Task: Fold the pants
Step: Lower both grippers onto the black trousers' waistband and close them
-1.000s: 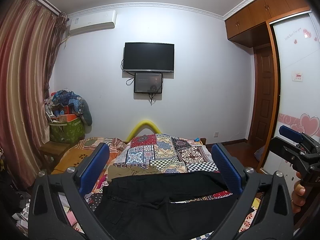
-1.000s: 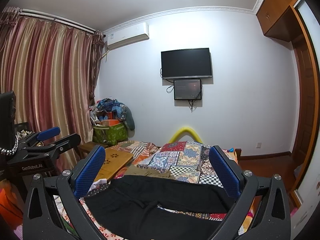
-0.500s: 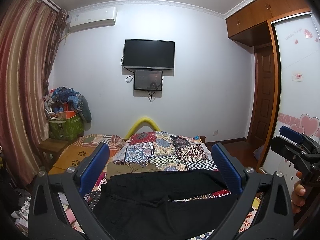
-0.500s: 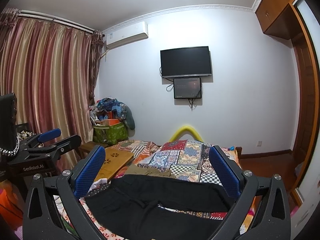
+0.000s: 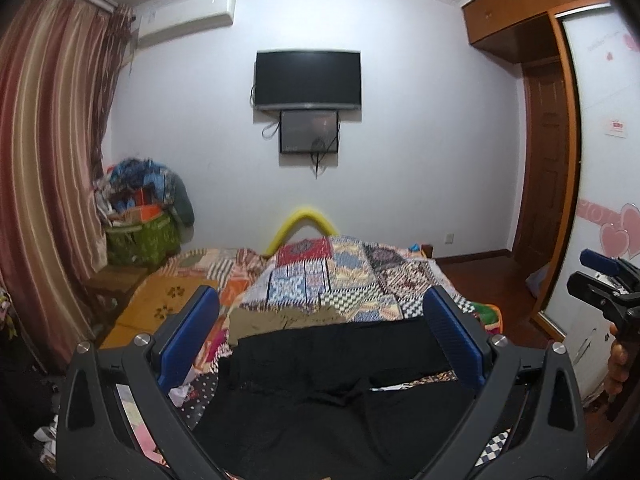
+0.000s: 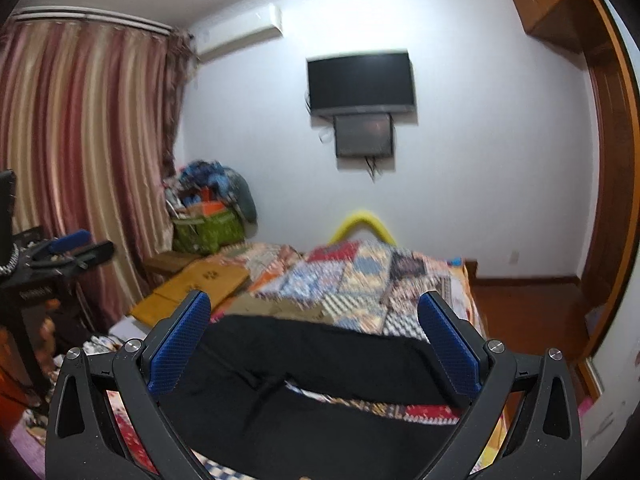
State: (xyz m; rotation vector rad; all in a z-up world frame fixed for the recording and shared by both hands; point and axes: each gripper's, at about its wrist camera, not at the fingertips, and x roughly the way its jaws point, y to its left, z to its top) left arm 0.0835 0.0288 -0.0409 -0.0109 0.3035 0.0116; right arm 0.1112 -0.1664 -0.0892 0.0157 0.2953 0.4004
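Black cotton pants (image 5: 340,384) are lying spread across the near end of the patchwork-quilted bed (image 5: 344,276), legs running sideways, likely flattened so a fold can start; the left claw (image 5: 326,336) is hovering above them, blue pads gaping wide, gripping nothing; the right claw (image 6: 316,340) is hanging level over the same cloth, equally wide and empty; both are pointing forward toward the white wall, apparently poised to descend on an edge.
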